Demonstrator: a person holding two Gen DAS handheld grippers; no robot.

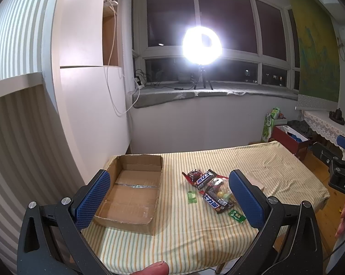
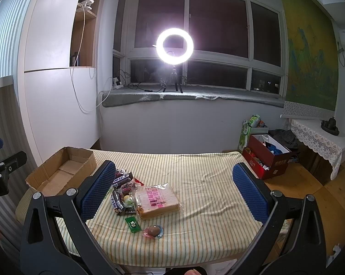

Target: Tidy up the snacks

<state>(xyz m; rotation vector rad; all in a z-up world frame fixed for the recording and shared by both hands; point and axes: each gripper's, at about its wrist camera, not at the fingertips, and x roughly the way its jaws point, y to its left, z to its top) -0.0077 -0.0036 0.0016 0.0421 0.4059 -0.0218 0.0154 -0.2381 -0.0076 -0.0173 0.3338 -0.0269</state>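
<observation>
An open, empty cardboard box (image 1: 131,190) sits at the table's left; it also shows in the right wrist view (image 2: 62,171). A pile of snacks (image 1: 212,189) lies mid-table: dark chocolate bars (image 2: 118,197), a bagged bread slice (image 2: 157,200), a green sachet (image 2: 133,224), a wrapped brown egg (image 2: 153,231) and a small green candy (image 1: 191,197). My left gripper (image 1: 170,197) is open and empty above the table's near edge, between box and snacks. My right gripper (image 2: 174,190) is open and empty, raised above the bread.
The table wears a striped yellow cloth (image 2: 206,183). A red box (image 2: 267,160) and a green bag (image 2: 248,130) stand on the floor at right. A lace-covered side table (image 2: 319,137) is far right. A ring light (image 2: 174,45) glares from the windowsill.
</observation>
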